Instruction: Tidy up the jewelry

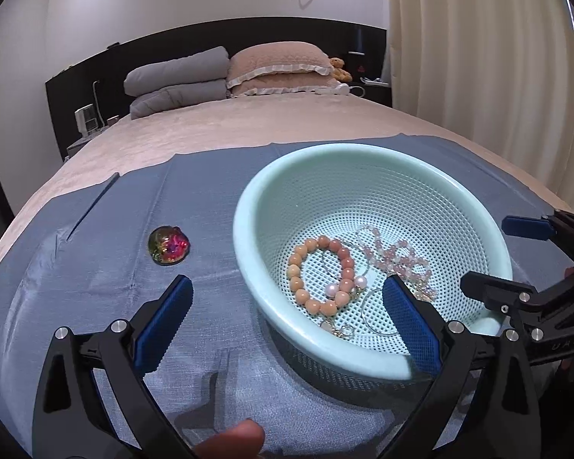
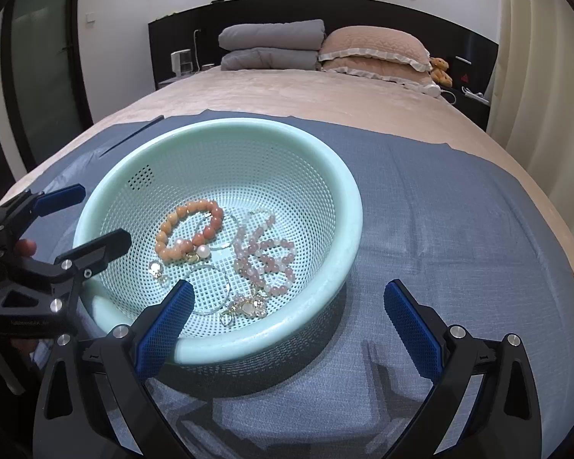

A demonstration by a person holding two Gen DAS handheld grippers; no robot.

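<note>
Both grippers (left (image 1: 287,308), right (image 2: 289,306)) agape; iridescent bead (image 1: 168,246) only in left view

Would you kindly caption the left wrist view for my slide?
Open left gripper straddles the mint perforated plastic basket of beaded bracelets; iridescent round trinket outside.

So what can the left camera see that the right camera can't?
Only the left wrist view shows the shiny bead lying on the blue cloth, left of the basket. Only the right wrist view shows the gold earrings near the basket's front wall clearly, and the bare cloth to the basket's right. Both show the basket, the orange bracelet, the pink bracelet, and both open grippers: left gripper, right gripper.
</note>
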